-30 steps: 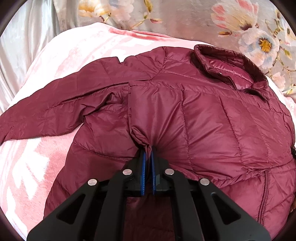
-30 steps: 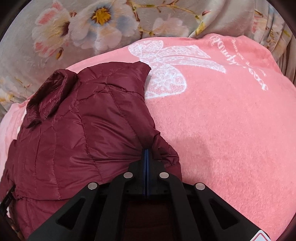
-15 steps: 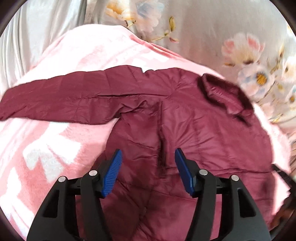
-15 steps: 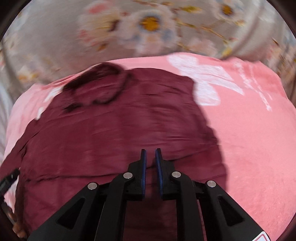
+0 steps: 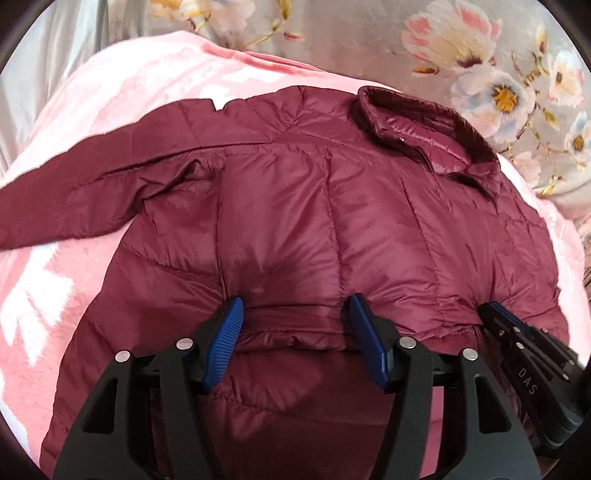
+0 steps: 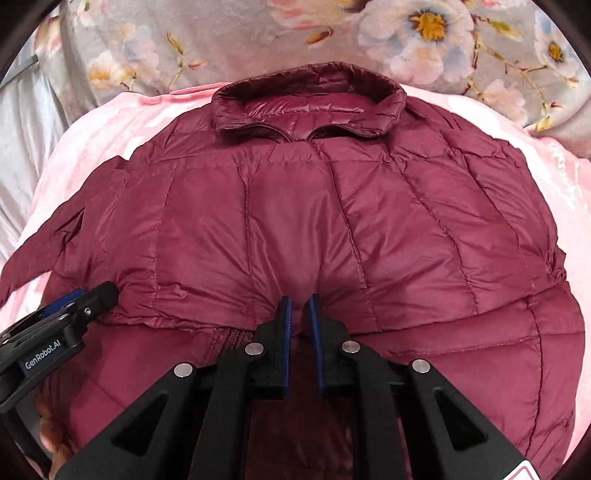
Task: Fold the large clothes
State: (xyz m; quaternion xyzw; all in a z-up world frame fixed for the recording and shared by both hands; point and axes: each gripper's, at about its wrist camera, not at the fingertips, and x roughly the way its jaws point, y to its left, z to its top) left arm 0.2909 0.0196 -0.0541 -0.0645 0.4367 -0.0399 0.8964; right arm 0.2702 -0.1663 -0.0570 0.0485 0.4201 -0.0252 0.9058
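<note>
Jacket lies spread in front of both our tongs on a pink fleece blanket: maroon, puffy, shiny w/ stitched quilt channels, stand collar at the far end, zip partly open below it. One sleeve stretches out flat to the left of our left gripper; the other side is folded over the body, and a folded edge runs straight across just ahead of the tips of both tongs.

Left gripper: jaws wide and opening, blue ribbed pads clear of the cloth as far as we can tell, nothing pinched btw them, only the fold edge lying below the gap. Right gripper: jaws nearly together, a narrow slot left, no fabric caught in it; tips sit at the fold edge, touching or just above, can't tell.

Beyond the collar: grey bedding w/ big pale flowers. Each tong shows at the edge of the other's view, close alongside.
</note>
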